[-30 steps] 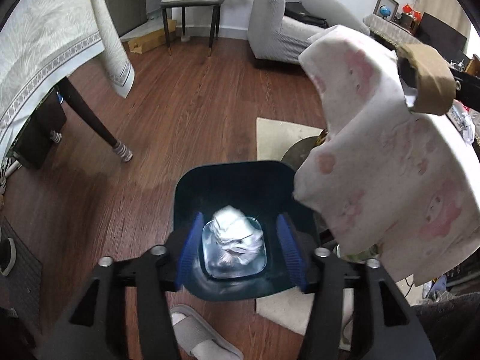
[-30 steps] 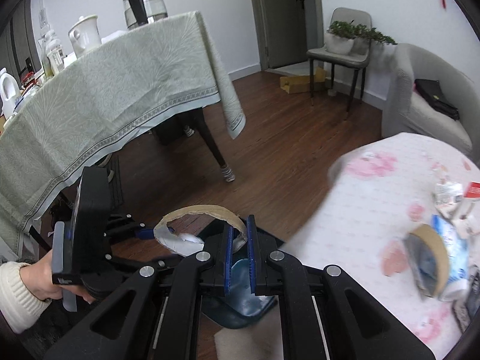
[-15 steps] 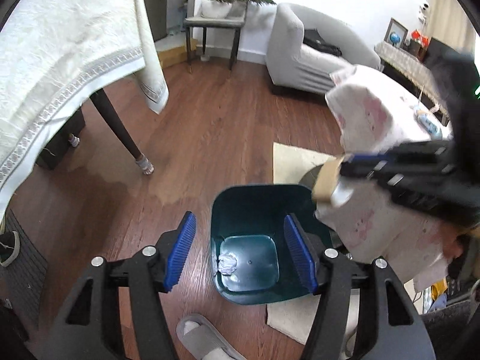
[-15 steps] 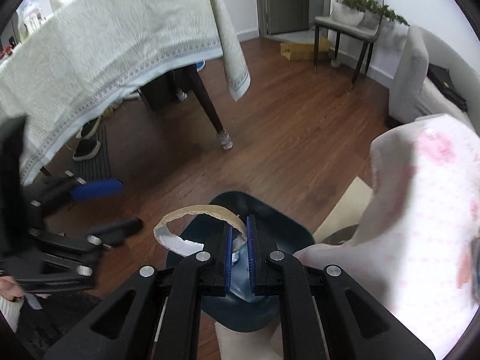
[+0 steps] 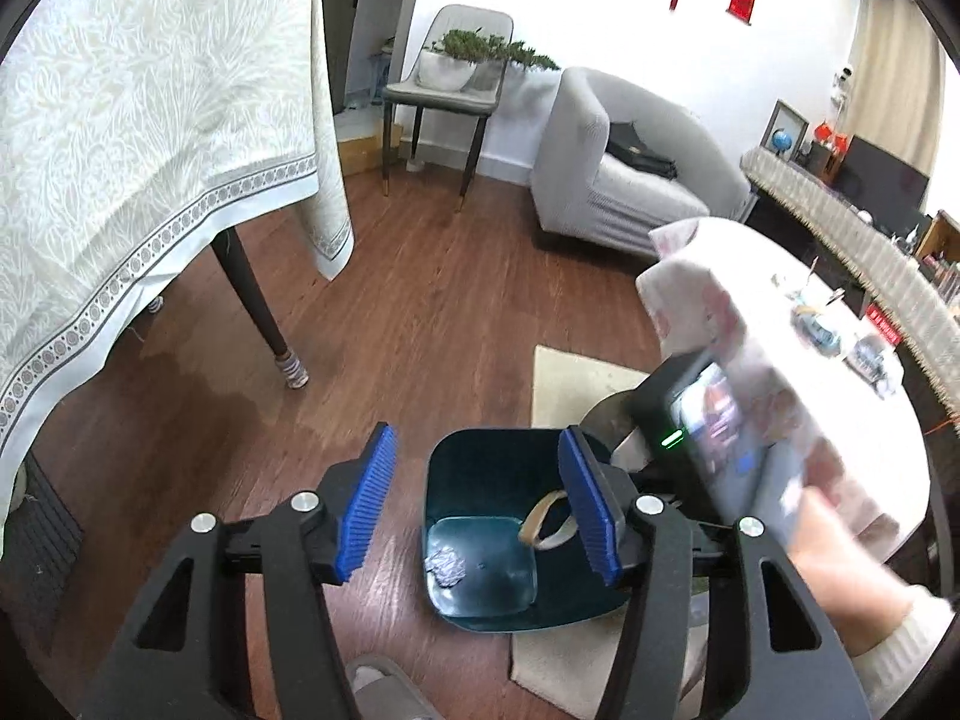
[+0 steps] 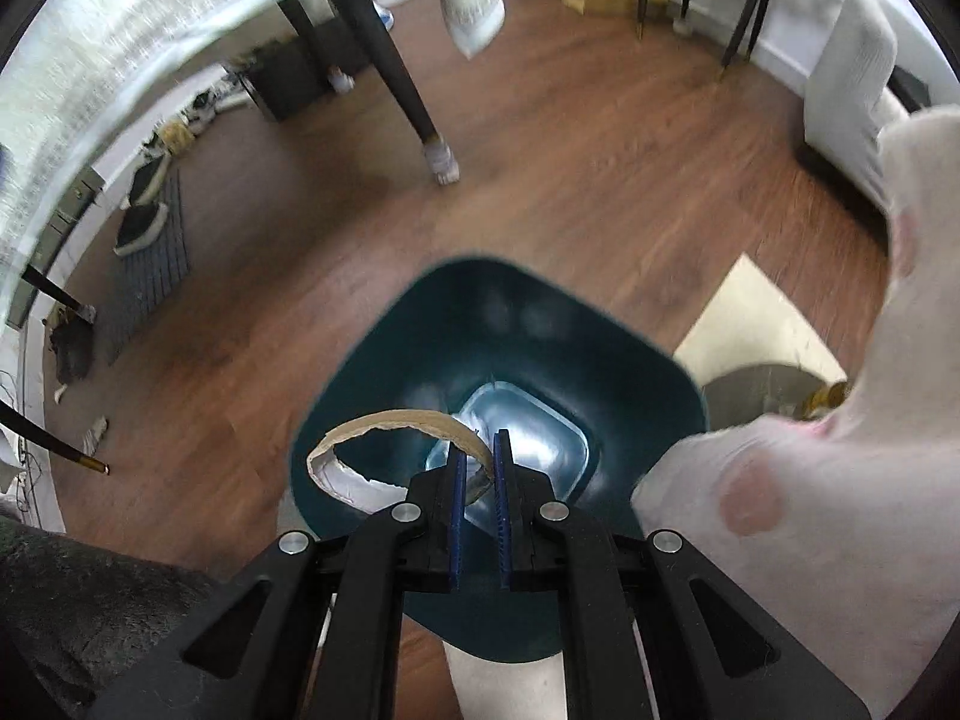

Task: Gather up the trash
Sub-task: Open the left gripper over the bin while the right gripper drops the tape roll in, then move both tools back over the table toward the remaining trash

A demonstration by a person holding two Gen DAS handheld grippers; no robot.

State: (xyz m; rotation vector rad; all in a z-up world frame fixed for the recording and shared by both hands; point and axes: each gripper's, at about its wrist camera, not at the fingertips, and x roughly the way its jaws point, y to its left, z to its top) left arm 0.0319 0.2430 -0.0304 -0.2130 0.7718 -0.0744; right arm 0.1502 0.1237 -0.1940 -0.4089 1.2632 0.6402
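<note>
A dark teal trash bin (image 5: 456, 462) stands on the wood floor; it also shows in the right wrist view (image 6: 498, 330). A crumpled foil ball (image 5: 445, 567) lies on its bottom. My left gripper (image 5: 477, 507) is open and empty, high above the bin. My right gripper (image 6: 480, 474) is shut on a torn cardboard tape ring (image 6: 384, 426) and holds it over the bin's mouth. The ring also shows in the left wrist view (image 5: 543, 519), inside the bin's outline.
A table with a pink-patterned cloth (image 5: 780, 324) stands right of the bin, with small items on top. A dining table with a pale cloth (image 5: 150, 138) is to the left. A beige mat (image 5: 576, 378), a grey sofa (image 5: 624, 180) and a slipper (image 5: 384, 690) are around.
My left gripper has risen away from the bin after dropping the foil ball in. My right gripper has carried the tape ring down over the bin.
</note>
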